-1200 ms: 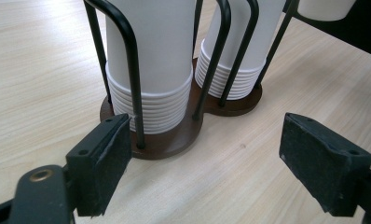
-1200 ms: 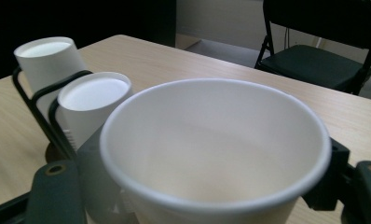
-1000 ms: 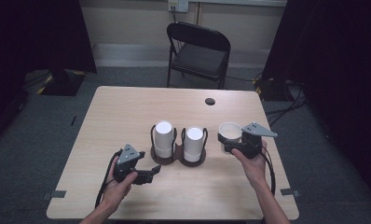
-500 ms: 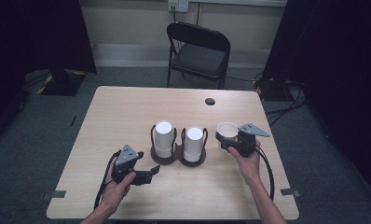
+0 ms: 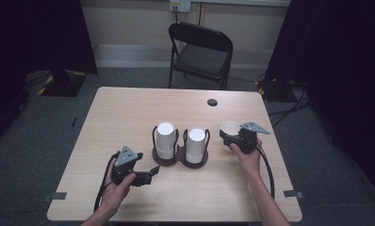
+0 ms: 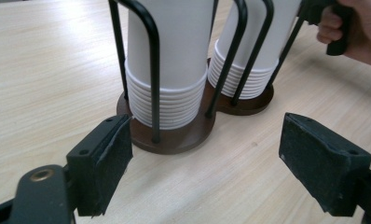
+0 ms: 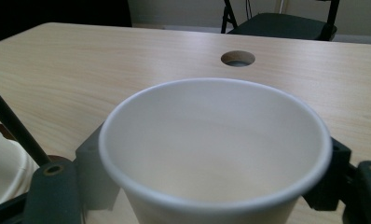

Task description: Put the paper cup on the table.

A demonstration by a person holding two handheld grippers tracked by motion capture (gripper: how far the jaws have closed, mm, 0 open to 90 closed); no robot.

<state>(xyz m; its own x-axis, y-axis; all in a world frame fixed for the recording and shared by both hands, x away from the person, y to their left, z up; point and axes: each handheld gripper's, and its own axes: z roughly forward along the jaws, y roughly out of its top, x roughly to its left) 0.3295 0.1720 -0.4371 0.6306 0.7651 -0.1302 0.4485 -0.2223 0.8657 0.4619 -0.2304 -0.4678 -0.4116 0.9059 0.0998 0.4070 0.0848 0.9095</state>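
The right hand-held gripper point(image 5: 233, 137) has its jaws clamped on a single white paper cup point(image 7: 216, 154), one black pad pressed to each side of the wall just under the rim. The cup stands upright with its mouth open to the ceiling. Beyond it lies a round cable hole point(image 7: 238, 58) in the desk point(image 5: 129, 113), and further back a black folding chair point(image 5: 202, 52). Just beside this gripper, toward the other hand, sits a dark two-post cup holder point(image 5: 178, 157) with two stacks of white cups point(image 6: 169, 70) nested upside down inside its wire loops. The left hand-held gripper point(image 6: 204, 161) is low over the desk, jaws wide apart and holding nothing, pointing at the holder's base right ahead.
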